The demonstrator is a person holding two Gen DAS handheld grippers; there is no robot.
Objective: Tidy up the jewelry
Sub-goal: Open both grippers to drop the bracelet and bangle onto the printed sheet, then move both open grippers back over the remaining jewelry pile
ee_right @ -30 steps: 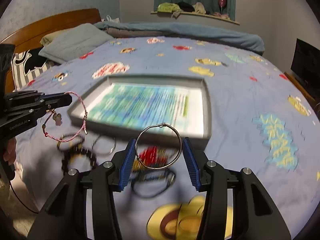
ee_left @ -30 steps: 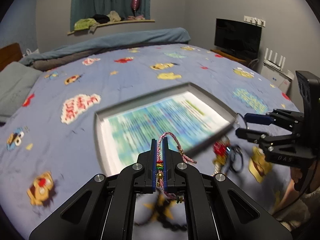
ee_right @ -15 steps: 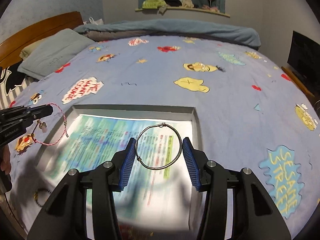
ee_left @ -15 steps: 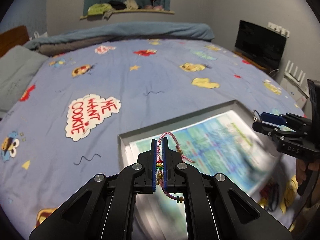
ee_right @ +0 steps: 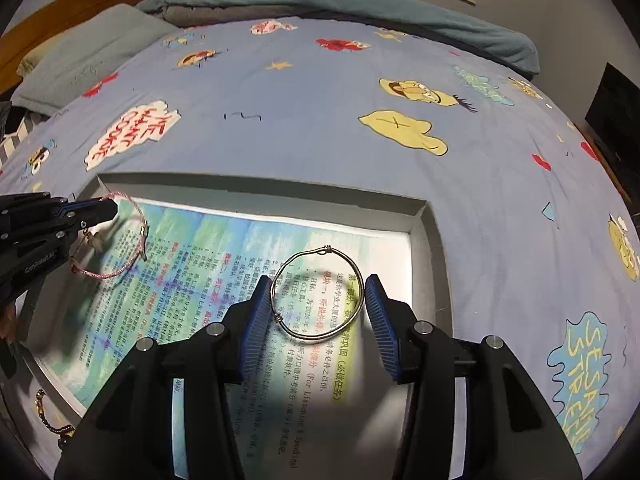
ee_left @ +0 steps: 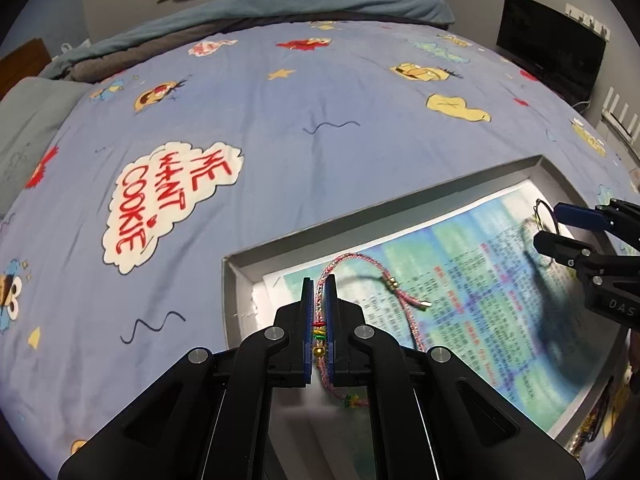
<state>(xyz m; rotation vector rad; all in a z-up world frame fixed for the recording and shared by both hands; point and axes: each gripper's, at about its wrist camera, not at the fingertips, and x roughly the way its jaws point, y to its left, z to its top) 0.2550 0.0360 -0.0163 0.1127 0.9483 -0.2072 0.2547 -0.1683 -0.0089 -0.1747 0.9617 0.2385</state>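
My left gripper (ee_left: pixel 319 286) is shut on a pink braided cord bracelet (ee_left: pixel 362 259) with small coloured beads. It holds the bracelet above the left end of a shallow grey tray (ee_left: pixel 344 224) lined with a printed sheet; the cord's loose end hangs over the sheet. My right gripper (ee_right: pixel 319 288) is shut on a thin silver wire bangle (ee_right: pixel 352 268), gripped across its width, above the tray's right half (ee_right: pixel 424 216). Each gripper shows in the other's view: the left (ee_right: pixel 110 206) and the right (ee_left: pixel 548 226).
The tray lies on a blue cartoon-print bedspread (ee_left: pixel 280 128). More jewelry lies off the tray's near edge: a gold chain (ee_right: pixel 44 416) and beaded pieces (ee_left: pixel 588 428). A grey pillow (ee_right: pixel 80 52), a folded blanket (ee_right: pixel 360 4) and a dark TV (ee_left: pixel 552 48) lie beyond.
Both grippers have moved forward from the jewelry pile at the bed's near edge to above the tray, each still holding its piece.
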